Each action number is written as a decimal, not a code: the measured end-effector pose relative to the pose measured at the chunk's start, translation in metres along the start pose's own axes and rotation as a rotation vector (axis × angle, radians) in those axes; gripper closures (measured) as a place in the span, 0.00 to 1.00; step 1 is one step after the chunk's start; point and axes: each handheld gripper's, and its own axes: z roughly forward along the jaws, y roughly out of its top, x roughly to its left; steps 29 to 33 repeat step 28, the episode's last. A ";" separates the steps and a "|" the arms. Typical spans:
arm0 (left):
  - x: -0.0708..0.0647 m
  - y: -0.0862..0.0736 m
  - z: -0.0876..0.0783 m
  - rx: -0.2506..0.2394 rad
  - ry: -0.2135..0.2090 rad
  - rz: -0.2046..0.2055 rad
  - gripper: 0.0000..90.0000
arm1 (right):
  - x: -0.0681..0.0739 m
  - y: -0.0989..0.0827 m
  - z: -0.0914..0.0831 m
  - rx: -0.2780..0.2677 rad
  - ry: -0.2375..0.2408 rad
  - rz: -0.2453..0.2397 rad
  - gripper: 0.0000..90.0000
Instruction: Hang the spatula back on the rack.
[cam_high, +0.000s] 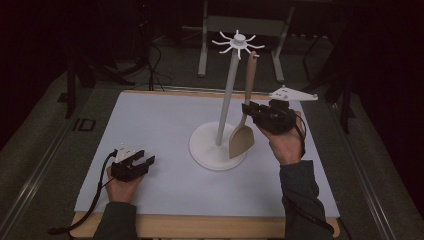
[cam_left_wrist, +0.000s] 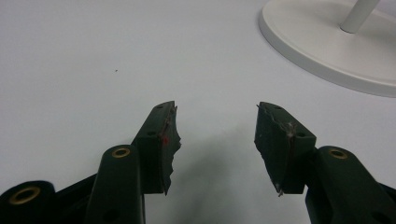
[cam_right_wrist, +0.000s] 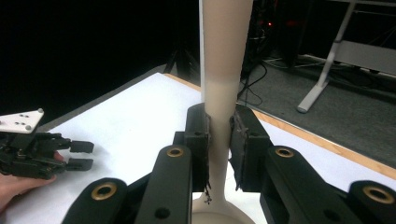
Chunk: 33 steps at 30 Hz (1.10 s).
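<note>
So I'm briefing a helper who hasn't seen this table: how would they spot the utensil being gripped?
On the white table sheet stands a white hook stand with a round base. Beside its pole, the beige wooden spatula stands upright, blade on the base, its handle clamped by the right gripper. It is the only beige thing there.

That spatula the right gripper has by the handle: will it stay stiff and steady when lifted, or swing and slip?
The spatula looks rigid: its handle runs straight through the right gripper with no bend. The broad blade sits low near the stand's base, so it may pivot in the grip. The handle looks smooth, so some slipping seems possible.
</note>
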 end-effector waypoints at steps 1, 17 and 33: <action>0.000 0.000 0.000 0.001 0.000 0.002 0.54 | 0.000 0.000 0.001 -0.001 0.002 0.000 0.87; 0.000 0.000 0.000 0.001 0.001 0.001 0.54 | -0.002 -0.013 -0.007 -0.034 -0.029 0.001 0.65; 0.000 0.000 0.001 0.010 0.005 -0.009 0.52 | -0.019 -0.049 -0.019 -0.015 -0.133 0.020 0.53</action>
